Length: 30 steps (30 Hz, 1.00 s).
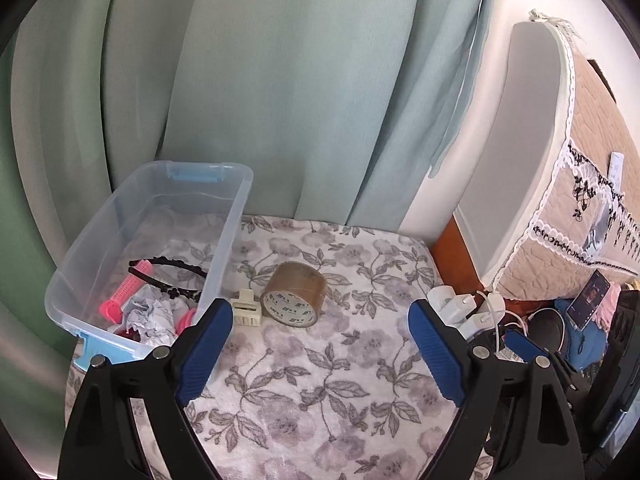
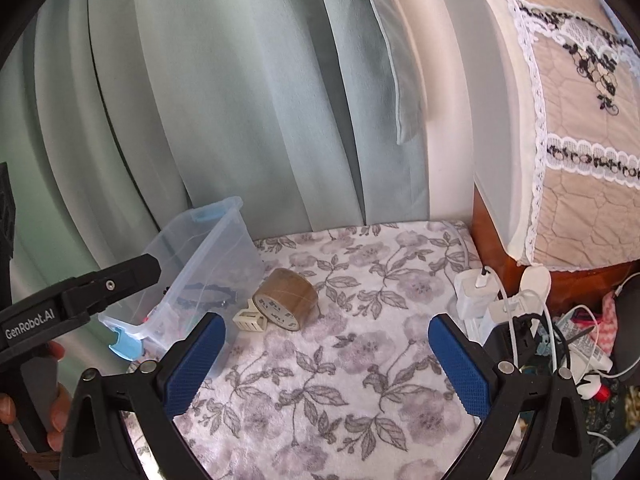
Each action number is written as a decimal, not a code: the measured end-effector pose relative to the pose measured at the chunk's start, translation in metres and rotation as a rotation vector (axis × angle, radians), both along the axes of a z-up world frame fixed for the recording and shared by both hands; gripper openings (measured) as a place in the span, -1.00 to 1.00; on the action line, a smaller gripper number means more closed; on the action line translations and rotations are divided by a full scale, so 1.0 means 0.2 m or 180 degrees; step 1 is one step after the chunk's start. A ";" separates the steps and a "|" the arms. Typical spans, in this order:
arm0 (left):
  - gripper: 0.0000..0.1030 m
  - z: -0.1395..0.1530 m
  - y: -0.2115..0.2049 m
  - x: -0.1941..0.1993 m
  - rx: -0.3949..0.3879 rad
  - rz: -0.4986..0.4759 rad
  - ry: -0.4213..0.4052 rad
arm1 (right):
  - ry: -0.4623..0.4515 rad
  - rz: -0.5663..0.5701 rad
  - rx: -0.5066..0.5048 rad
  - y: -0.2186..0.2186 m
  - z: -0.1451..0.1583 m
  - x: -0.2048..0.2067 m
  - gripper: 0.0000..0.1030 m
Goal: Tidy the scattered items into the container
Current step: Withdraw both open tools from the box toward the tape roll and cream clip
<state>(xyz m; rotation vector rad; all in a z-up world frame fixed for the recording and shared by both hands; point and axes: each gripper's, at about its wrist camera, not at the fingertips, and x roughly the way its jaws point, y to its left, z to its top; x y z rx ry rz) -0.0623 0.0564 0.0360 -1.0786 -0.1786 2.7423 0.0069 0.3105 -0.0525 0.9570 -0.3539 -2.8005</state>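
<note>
- Left gripper [image 1: 320,334]: fingers apart, nothing between them.
- Right gripper [image 2: 326,354]: fingers apart, likewise empty.
- Brown tape roll [image 1: 295,298]: lay on its side on the floral cloth [image 1: 340,392], ahead of both grippers, slightly left.
- Cream hair claw [image 1: 247,307]: touched the roll, just beside the clear container [image 1: 224,240].
- Neither gripper clearly nearer.

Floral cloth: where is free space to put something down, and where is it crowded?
The floral cloth is bare in front of the tape roll and behind it toward the curtain. Crowded: the clip and tape beside the container, and the chargers at the right edge.
</note>
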 end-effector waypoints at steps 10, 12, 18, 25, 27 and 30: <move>0.78 -0.20 0.09 -0.06 0.0097 -0.0162 -0.0187 | -0.0193 0.0045 -0.0154 0.05 -0.21 -0.06 1.00; 0.90 -0.25 0.10 -0.08 0.0116 -0.0175 -0.0232 | -0.0238 0.0034 -0.0158 0.07 -0.25 -0.08 1.00; 0.95 -0.36 0.11 -0.15 0.0170 -0.0179 -0.0332 | -0.0340 0.0038 -0.0168 0.08 -0.34 -0.16 1.00; 0.99 -0.46 0.14 -0.24 0.0233 -0.0206 -0.0395 | -0.0482 0.0052 -0.0071 0.08 -0.47 -0.24 1.00; 0.99 -0.50 0.15 -0.28 0.0137 -0.0163 -0.0460 | -0.0550 0.0055 -0.0051 0.09 -0.51 -0.26 1.00; 0.99 -0.57 0.18 -0.35 0.0099 -0.0124 -0.0675 | -0.0672 0.0109 -0.0052 0.08 -0.58 -0.28 1.00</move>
